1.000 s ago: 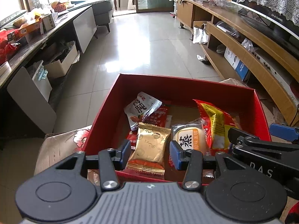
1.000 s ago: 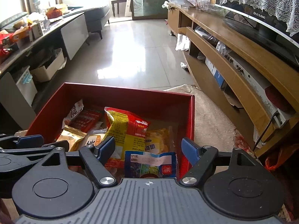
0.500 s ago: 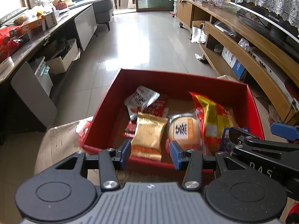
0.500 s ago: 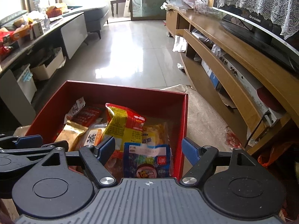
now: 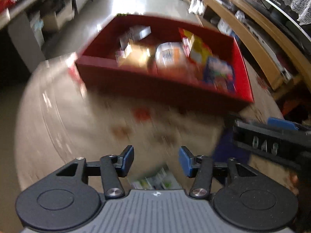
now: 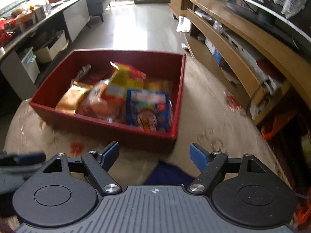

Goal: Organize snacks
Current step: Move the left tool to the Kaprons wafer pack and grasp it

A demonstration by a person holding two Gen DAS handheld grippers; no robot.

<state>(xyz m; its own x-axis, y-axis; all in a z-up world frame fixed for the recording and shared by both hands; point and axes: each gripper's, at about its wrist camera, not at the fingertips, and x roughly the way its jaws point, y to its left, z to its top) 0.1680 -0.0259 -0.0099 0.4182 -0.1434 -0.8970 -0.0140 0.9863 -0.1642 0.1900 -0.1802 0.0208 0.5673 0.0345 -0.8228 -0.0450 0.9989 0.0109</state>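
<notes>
A red box (image 6: 108,125) stands on the floral tablecloth (image 6: 204,116), with a gold packet (image 6: 73,97), a yellow-red bag (image 6: 124,81), a blue packet (image 6: 149,108) and other snacks inside. In the blurred left wrist view the red box (image 5: 155,85) lies ahead. My left gripper (image 5: 156,160) is over bare cloth short of the box, jaws opening, nothing between them. A green-white packet (image 5: 153,180) lies on the cloth below it. My right gripper (image 6: 154,154) is also short of the box, jaws opening and empty, above a dark blue object (image 6: 171,174).
A long wooden shelf unit (image 6: 243,44) runs along the right, with an orange bag (image 6: 276,124) at its foot. A grey counter (image 6: 64,15) with clutter stands at the left. The round table's edge curves close on the left, with shiny floor (image 6: 140,25) beyond the box.
Both grippers have pulled back from over the red box to the near side of the table, so the box looks farther off. Both pairs of jaws stand wider. The snacks stayed in the box.
</notes>
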